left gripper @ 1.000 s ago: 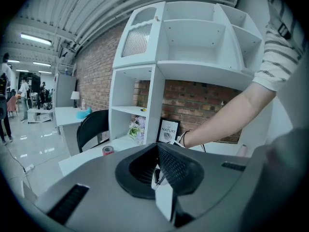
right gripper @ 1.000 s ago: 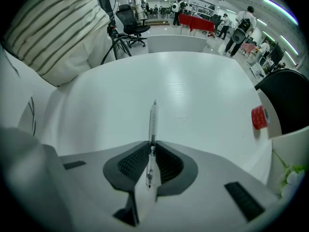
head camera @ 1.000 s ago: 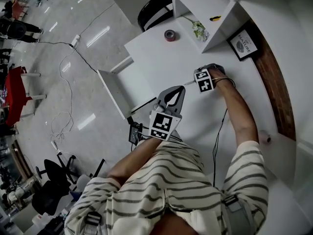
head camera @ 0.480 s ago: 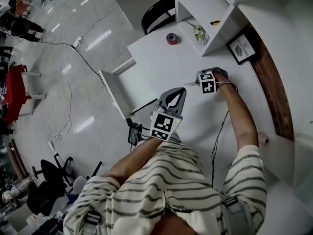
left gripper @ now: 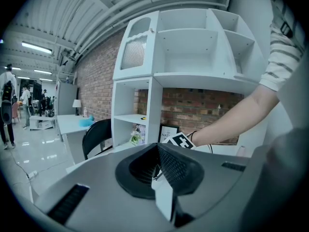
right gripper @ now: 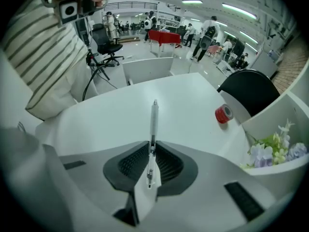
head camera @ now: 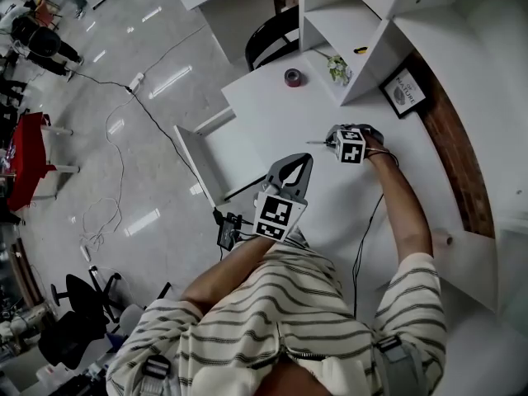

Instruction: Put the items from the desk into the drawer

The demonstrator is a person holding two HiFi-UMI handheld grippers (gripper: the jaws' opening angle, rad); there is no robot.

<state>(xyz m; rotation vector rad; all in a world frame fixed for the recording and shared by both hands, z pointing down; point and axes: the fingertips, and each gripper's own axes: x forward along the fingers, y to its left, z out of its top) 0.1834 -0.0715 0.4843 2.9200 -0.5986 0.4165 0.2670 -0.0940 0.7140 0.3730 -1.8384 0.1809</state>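
Observation:
My right gripper (head camera: 330,142) is shut on a white pen (head camera: 318,143) above the middle of the white desk (head camera: 272,110). In the right gripper view the pen (right gripper: 153,122) sticks out straight ahead from the shut gripper (right gripper: 151,151), pointing toward the open white drawer (right gripper: 147,69). A red tape roll (head camera: 291,77) lies near the desk's far edge, and shows as the tape roll (right gripper: 223,113) at the right. My left gripper (head camera: 297,163) hovers at the desk's near edge beside the drawer (head camera: 206,151), shut and holding nothing. In its own view the left gripper (left gripper: 158,166) faces the shelf unit.
A white shelf unit (head camera: 355,23) stands at the back with artificial flowers (head camera: 337,66), a small yellow item (head camera: 360,50) and a framed picture (head camera: 402,87). A black chair (head camera: 276,31) sits beyond the desk. A cable (head camera: 367,229) runs along the desk by my right arm.
The head view has shifted a little. Both grippers stay in nearly the same spots over the desk, and the right one keeps its hold on the pen.

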